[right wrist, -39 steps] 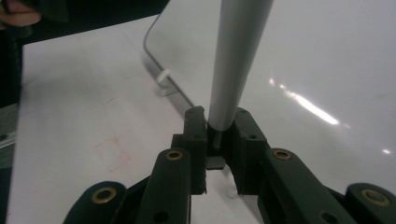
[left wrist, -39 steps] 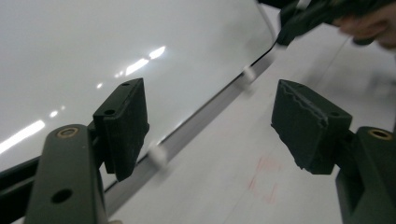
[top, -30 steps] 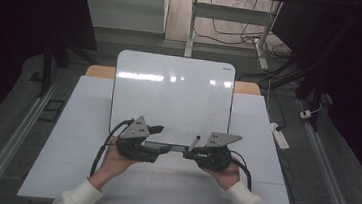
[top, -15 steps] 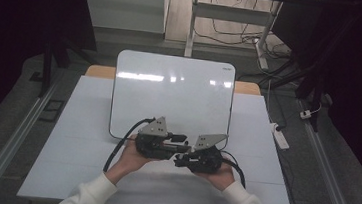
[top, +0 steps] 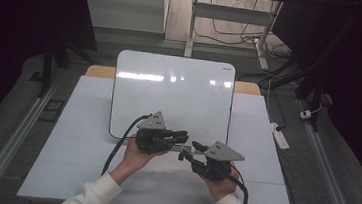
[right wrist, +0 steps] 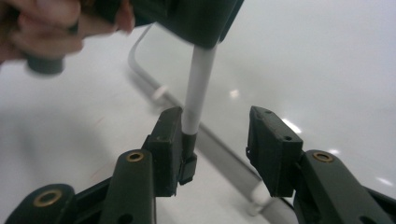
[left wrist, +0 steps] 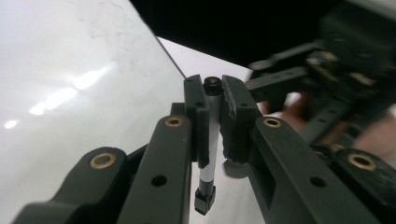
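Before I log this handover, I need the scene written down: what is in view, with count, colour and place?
Whiteboard: one, white with a thin dark rim, lying at the middle of the table.
Marker: one, white barrel with black ends, clamped between the left gripper's pads; its lower end lies between the right gripper's jaws.
Table: one, white top.
Power strip: one, white, at the table's right edge.
Left gripper: one, black, shut on the marker.
Right gripper: one, black, its jaws have just been opening and stand apart around the marker's end.
Hands: two, white sleeves, entering from the bottom of the high view.
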